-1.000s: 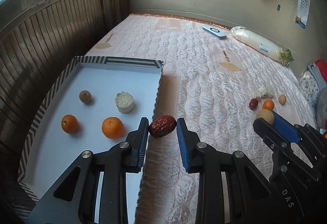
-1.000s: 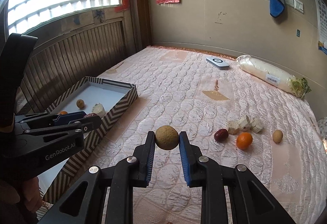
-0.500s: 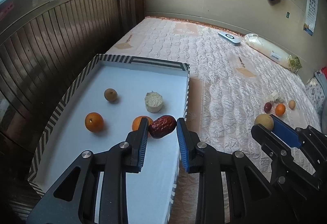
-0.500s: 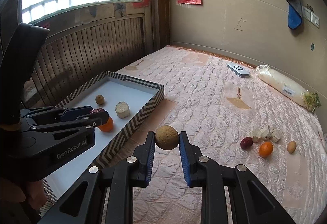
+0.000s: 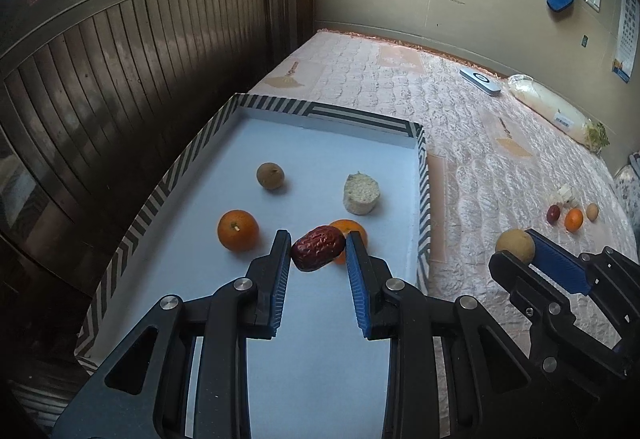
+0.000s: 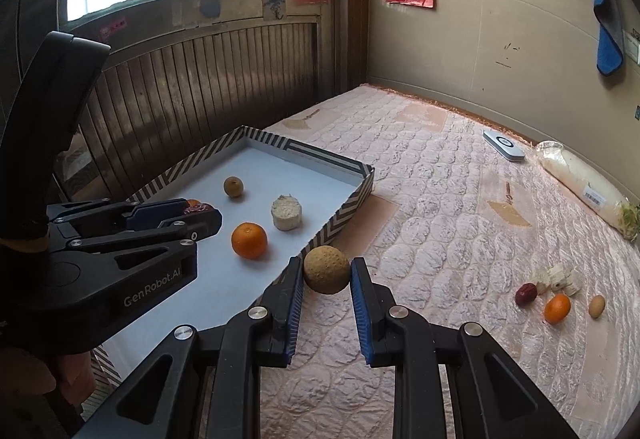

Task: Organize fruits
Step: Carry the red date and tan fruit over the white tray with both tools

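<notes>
Four items already in the tray (image 5: 224, 115); left gripper (image 5: 318, 251) clamps a red date (image 5: 318, 247), right gripper (image 6: 326, 271) a tan fruit (image 6: 326, 269), four-odd pieces left on the bed (image 6: 440, 207).

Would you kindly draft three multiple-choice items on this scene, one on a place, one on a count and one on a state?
1. Where is the red date held by the left gripper?
A. over the tray
B. over the quilt
C. beside the white pack

2. How many oranges lie in the striped tray?
A. one
B. two
C. four

3. What is the right gripper doing?
A. standing open and empty
B. pressing on the quilt
C. clamping a round tan fruit

Answers:
1. A, the tray floor shows behind the date.
2. B, one orange lies left of the date and another orange behind it.
3. C, its fingers press both sides of the tan fruit.
</notes>
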`<state>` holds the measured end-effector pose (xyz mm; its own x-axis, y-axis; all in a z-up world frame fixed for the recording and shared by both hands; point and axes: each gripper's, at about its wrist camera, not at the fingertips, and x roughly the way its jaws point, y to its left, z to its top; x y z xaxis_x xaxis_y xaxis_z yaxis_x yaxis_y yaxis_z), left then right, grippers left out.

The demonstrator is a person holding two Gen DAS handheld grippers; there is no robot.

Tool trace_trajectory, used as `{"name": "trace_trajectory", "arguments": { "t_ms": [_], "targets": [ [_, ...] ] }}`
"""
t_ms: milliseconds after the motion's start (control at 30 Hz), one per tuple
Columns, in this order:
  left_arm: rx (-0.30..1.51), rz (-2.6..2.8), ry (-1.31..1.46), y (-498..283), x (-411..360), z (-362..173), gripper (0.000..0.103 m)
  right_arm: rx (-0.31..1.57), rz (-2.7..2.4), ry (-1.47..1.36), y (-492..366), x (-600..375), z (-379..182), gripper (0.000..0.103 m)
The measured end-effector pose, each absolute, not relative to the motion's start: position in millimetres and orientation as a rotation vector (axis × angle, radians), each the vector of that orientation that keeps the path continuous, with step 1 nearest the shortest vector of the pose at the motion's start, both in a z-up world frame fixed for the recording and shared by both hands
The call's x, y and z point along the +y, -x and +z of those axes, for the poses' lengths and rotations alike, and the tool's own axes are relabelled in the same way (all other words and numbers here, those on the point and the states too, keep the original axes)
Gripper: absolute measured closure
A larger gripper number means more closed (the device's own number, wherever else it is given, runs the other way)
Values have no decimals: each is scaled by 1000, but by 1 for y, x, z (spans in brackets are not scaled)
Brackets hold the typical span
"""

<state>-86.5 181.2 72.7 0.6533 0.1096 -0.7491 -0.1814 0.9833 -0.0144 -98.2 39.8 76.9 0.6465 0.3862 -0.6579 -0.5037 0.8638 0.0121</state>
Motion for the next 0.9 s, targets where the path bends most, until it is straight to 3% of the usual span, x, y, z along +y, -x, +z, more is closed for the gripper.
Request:
{"name": "trace_trajectory", "arguments": {
  "t_ms": [900],
  "targets": [
    [912, 256, 168, 100, 243, 41, 76, 789, 659, 278, 94, 122, 42, 80]
  ]
}}
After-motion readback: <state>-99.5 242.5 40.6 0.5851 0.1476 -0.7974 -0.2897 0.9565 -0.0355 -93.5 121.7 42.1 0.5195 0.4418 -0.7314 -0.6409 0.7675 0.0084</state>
